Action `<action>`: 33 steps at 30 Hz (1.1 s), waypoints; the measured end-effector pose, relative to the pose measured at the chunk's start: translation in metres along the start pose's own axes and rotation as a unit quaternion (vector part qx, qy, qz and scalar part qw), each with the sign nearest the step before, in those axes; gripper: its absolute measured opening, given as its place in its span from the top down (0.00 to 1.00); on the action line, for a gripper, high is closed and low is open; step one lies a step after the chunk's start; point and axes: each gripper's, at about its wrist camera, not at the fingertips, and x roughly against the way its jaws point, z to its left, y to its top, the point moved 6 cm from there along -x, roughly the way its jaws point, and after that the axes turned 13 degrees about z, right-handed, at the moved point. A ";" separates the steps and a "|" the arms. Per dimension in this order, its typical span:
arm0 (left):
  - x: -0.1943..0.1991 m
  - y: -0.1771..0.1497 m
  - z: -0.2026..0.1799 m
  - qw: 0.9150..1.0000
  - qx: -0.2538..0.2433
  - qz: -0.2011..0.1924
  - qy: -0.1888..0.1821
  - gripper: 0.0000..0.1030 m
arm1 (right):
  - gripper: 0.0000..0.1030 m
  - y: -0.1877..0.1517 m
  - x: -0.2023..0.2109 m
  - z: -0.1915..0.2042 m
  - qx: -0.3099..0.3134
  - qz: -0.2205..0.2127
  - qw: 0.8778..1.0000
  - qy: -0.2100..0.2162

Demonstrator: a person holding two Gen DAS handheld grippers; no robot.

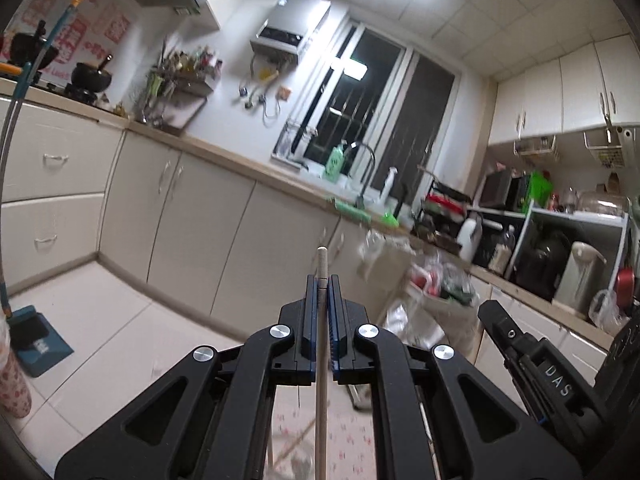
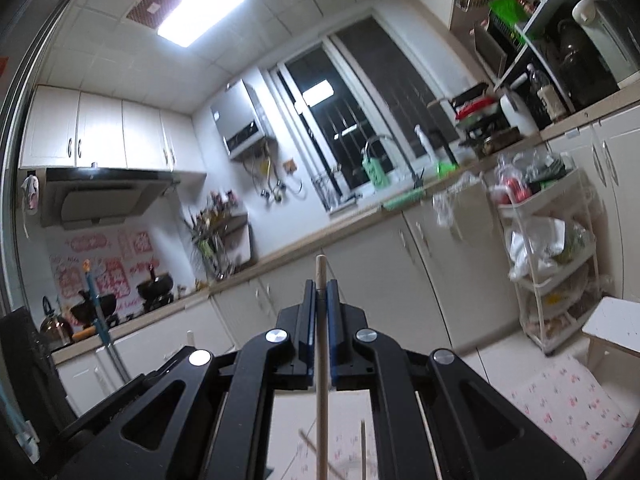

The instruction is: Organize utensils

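My left gripper [image 1: 322,280] is shut on a wooden chopstick [image 1: 321,264] that runs up between the jaws and pokes out past the tips. My right gripper [image 2: 320,284] is shut on another wooden chopstick [image 2: 320,270] in the same way. Both grippers are raised and point toward the kitchen wall and window. The right gripper's body shows at the lower right of the left wrist view [image 1: 532,356]. Below the right gripper, more loose chopsticks [image 2: 362,448] show blurred over a floral cloth [image 2: 568,404].
A counter with cabinets [image 1: 224,248] runs along the wall, with a sink and tap [image 1: 362,168] under the window. A white trolley rack [image 2: 548,264] full of bags stands by the cabinets. A dustpan [image 1: 38,340] sits on the floor at left.
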 end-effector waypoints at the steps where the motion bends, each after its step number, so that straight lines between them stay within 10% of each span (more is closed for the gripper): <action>1: -0.006 0.004 0.001 1.000 0.002 -0.008 0.002 0.95 | 0.94 0.001 -0.006 -0.001 -0.002 -0.003 1.000 0.000; 33: -0.102 -0.047 0.041 0.998 0.009 -0.010 0.059 0.95 | 0.94 -0.072 -0.093 -0.039 -0.012 0.054 0.998 -0.022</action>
